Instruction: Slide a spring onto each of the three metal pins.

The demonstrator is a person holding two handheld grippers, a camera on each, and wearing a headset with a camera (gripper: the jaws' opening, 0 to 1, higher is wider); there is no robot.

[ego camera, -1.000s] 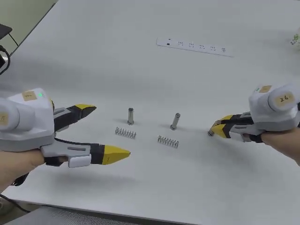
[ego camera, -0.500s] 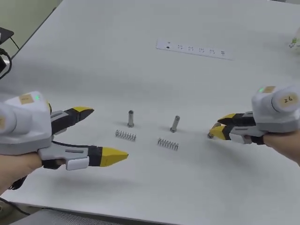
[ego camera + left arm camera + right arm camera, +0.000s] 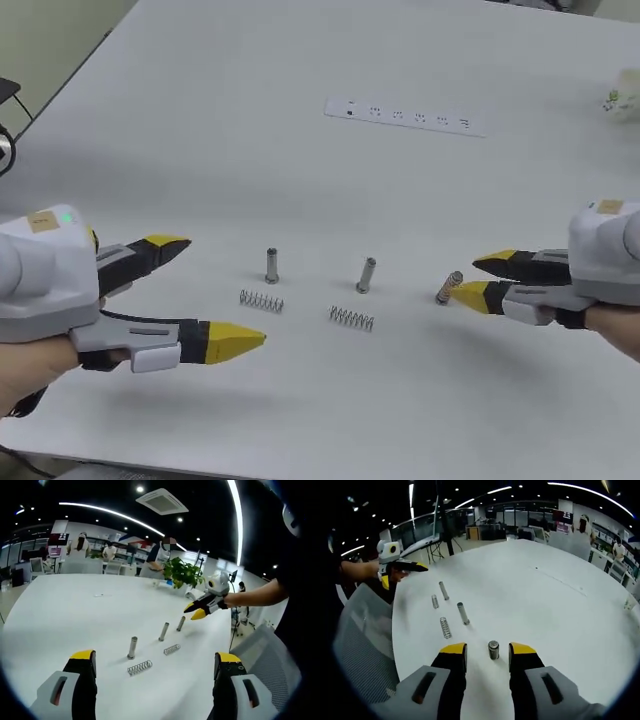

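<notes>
The right gripper (image 3: 468,277) has its yellow-tipped fingers (image 3: 451,655) released. They're parted a bit and sit either side of the right-hand short metal pin (image 3: 493,650) without pinching it, as far as I can tell. That pin looks ribbed and coily all the way up in the right gripper view, so I'd say its spring is already on. In the head view it stands at about 9 o'clock off those fingertips, just beside them.

The left gripper (image 3: 200,291) is spread wide with nothing in it. It hovers well apart from the parts, which sit out at its 3 o'clock.

Going outward, the left bare metal pin (image 3: 271,265) and the middle bare metal pin (image 3: 366,275) both stand with nothing on them. Each has a small loose silver coil lying flat at its 6 o'clock, near but not touching: the left spring (image 3: 261,300) and the middle spring (image 3: 351,318). My read is one of three done, two to go.

The surface (image 3: 180,130) is big and plain white, with a long white power strip (image 3: 405,116) at 12 o'clock, well beyond the pins. The room's a large open office with strip lights on a dark ceiling, a leafy green plant (image 3: 184,572) and a few people far back.
</notes>
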